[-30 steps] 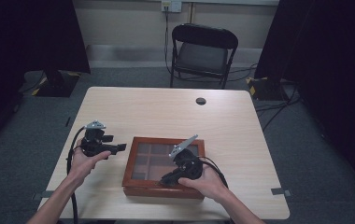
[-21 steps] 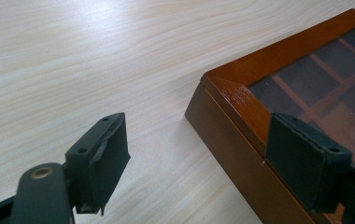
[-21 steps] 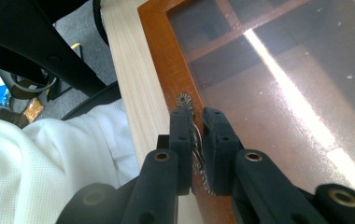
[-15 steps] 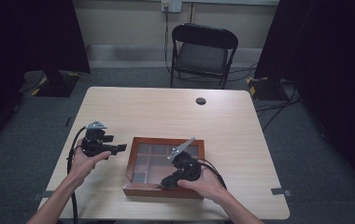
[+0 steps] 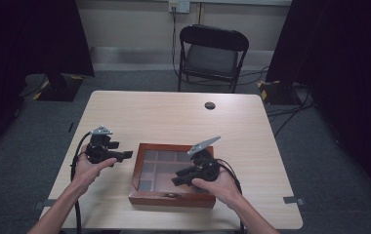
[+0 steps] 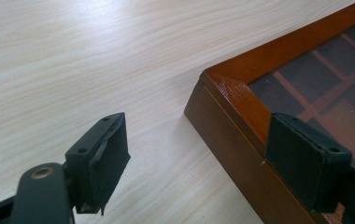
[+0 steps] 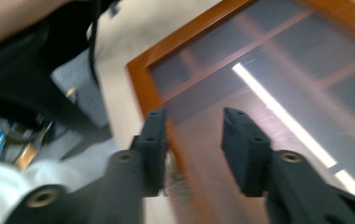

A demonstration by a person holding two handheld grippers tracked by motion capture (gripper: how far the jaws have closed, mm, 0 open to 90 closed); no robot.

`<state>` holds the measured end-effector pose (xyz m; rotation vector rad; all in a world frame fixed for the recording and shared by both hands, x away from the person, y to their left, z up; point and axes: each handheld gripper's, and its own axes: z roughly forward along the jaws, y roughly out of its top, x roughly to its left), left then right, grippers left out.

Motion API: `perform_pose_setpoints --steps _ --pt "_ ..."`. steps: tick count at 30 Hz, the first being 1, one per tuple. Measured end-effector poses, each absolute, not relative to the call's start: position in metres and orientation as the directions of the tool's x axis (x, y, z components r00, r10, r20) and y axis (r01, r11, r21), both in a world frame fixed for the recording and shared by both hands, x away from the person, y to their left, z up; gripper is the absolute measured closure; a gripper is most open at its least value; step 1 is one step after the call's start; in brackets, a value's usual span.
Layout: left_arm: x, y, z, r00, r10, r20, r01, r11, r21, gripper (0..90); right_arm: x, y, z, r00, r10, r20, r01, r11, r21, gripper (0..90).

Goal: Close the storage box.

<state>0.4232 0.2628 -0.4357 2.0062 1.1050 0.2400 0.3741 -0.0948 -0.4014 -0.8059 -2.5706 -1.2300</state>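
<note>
Right gripper [image 5: 177, 181] hovers low over the wooden box [image 5: 172, 199], pointing left across its glass lid [image 5: 161, 163]; jaws have just been opening, now a little apart w/ nothing between them; right hand [image 5: 218, 184] wraps the body from behind. Left gripper [image 5: 125, 155] held level just beside the box's left edge, jaws wide apart, empty; left hand [image 5: 90, 169] cups it from below. Box sits at the near-centre of the table [image 5: 174, 117], lid down; no readable writing. Small black disc [image 5: 210, 105] far side; folding chair [image 5: 211, 53] beyond.
</note>
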Motion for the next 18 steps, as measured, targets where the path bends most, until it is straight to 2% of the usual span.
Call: perform_pose_setpoints --steps 4,6,7,9,10,12,13,14,15,16,17,18 --pt "0.423 0.262 -0.435 0.598 0.775 -0.205 0.621 -0.285 0.73 21.0 0.381 -0.116 -0.396 -0.806 0.487 0.337 0.562 0.451 0.693 41.0" --pt "0.423 0.263 -0.435 0.593 0.778 -0.208 0.626 -0.284 0.726 21.0 0.383 -0.128 -0.395 -0.784 0.53 0.324 0.575 0.421 0.701 38.2" --pt "0.423 0.263 -0.435 0.588 0.778 -0.221 0.633 -0.273 0.724 21.0 0.384 -0.141 -0.395 -0.752 0.576 0.321 0.599 0.392 0.698 30.6" --pt "0.422 0.264 -0.435 0.582 0.781 -0.225 0.639 -0.269 0.72 21.1 0.385 -0.146 -0.395 -0.74 0.589 0.323 0.607 0.38 0.698 30.7" --pt "0.42 0.266 -0.434 0.567 0.801 -0.195 0.639 -0.277 0.718 22.5 0.387 -0.163 -0.398 -0.704 0.64 0.308 0.623 0.347 0.701 25.1" --pt "0.418 0.269 -0.433 0.557 0.809 -0.188 0.636 -0.27 0.723 24.5 0.388 -0.169 -0.398 -0.685 0.657 0.314 0.635 0.329 0.699 23.4" --pt "0.416 0.273 -0.433 0.543 0.82 -0.184 0.64 -0.261 0.723 24.6 0.391 -0.188 -0.403 -0.636 0.709 0.303 0.658 0.294 0.693 22.0" --pt "0.415 0.276 -0.433 0.534 0.825 -0.184 0.644 -0.256 0.721 24.6 0.391 -0.188 -0.403 -0.636 0.709 0.303 0.658 0.294 0.693 22.0" --pt "0.415 0.28 -0.434 0.529 0.83 -0.176 0.648 -0.261 0.715 24.7 0.394 -0.202 -0.407 -0.592 0.751 0.293 0.678 0.267 0.685 19.1" --pt "0.413 0.284 -0.435 0.523 0.833 -0.178 0.654 -0.259 0.71 24.7 0.394 -0.202 -0.407 -0.592 0.751 0.293 0.678 0.267 0.685 19.1" --pt "0.412 0.293 -0.439 0.518 0.839 -0.169 0.666 -0.271 0.695 24.6 0.398 -0.22 -0.412 -0.533 0.801 0.273 0.699 0.235 0.675 20.5" --pt "0.412 0.293 -0.439 0.518 0.839 -0.169 0.666 -0.271 0.695 24.6 0.399 -0.225 -0.414 -0.523 0.809 0.27 0.703 0.229 0.674 19.9"
